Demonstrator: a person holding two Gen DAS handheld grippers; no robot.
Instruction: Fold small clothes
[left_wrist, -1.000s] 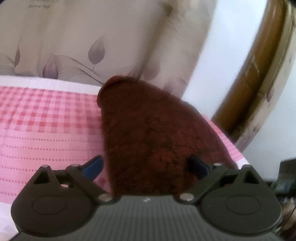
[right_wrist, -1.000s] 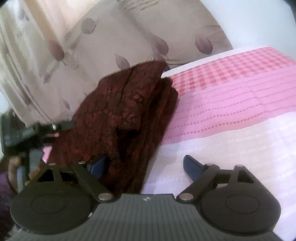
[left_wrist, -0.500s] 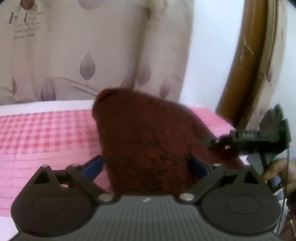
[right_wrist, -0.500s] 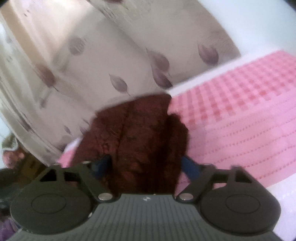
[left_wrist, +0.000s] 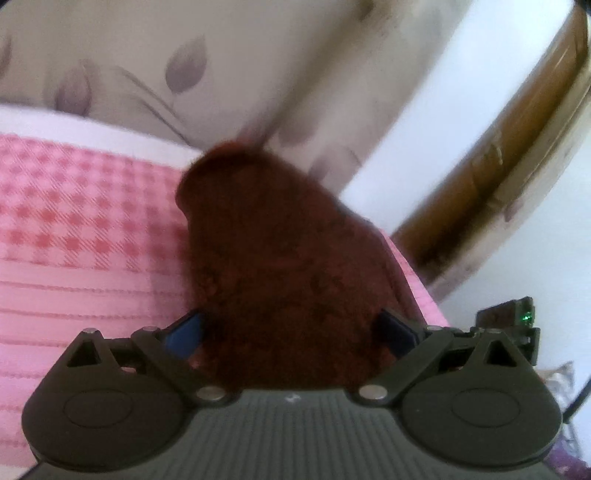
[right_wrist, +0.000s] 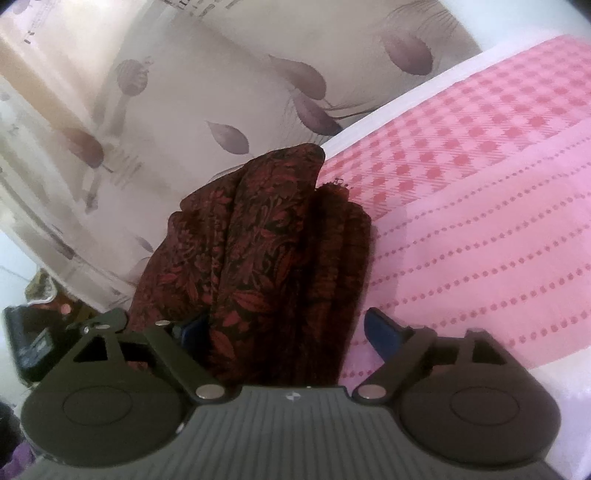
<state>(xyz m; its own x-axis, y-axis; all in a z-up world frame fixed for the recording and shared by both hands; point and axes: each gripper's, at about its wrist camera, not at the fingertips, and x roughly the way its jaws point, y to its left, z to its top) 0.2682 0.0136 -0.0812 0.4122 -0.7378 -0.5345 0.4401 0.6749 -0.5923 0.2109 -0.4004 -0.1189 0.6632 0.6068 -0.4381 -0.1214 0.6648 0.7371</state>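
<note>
Since half a second ago my left-hand view has swung, so the other tool's dark body sits at its lower right edge and the wooden frame now curves across the top right; in my right-hand view the cloth has sharpened from a blur into a clear leaf pattern. My task's thing is a small dark red garment (right_wrist: 266, 258) with a black and red leaf print, bunched into long folds that run from between my right gripper (right_wrist: 284, 328) fingers up and away toward the bed's far edge. Its blue-padded fingers stand fairly wide apart; the left pad (right_wrist: 192, 328) presses against the cloth, while the right pad (right_wrist: 380, 330) sits just beside it with pink sheet showing between, so I cannot tell if this tool truly holds it. In my left-hand view the same garment (left_wrist: 284, 266) appears blurred, a brown-red mound filling the whole gap of my left gripper (left_wrist: 291, 328), touching both blue pads, which stand about as wide apart. The cloth lies on or just above a pink bedsheet (right_wrist: 480, 221), checked in red near the far edge and lined with dotted rows nearer me, with a white border. Behind the bed hangs a cream curtain (right_wrist: 221, 74) printed with grey-purple leaves. A brown wooden frame (left_wrist: 498, 166) stands beside a white wall.
</note>
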